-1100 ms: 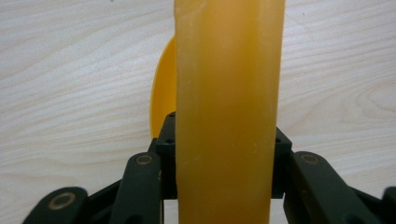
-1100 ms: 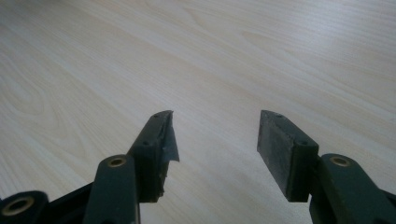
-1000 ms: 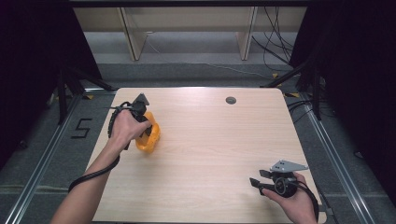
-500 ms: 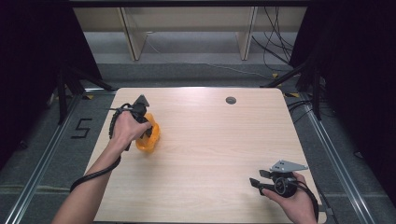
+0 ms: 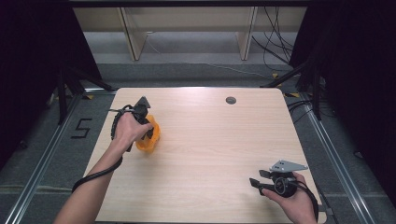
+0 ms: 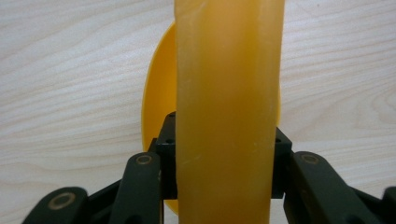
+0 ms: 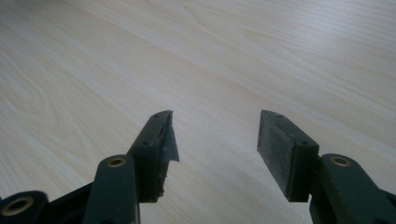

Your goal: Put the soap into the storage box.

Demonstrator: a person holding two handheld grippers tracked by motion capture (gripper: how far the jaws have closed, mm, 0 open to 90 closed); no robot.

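Bowl (image 6: pixel 229 93) orange, rim clamped in left tool (image 5: pixel 140 116).

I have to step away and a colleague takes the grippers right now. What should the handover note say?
Left gripper: shut on the rim of the orange bowl, at the table's left side; the bowl looks tilted.
Right gripper: open, holding nothing, low over bare wood at the near right corner.
Done: bowl gripped.
Left: carry the bowl wherever it belongs; nothing shows a destination, so move gently, the rim grip may slip.
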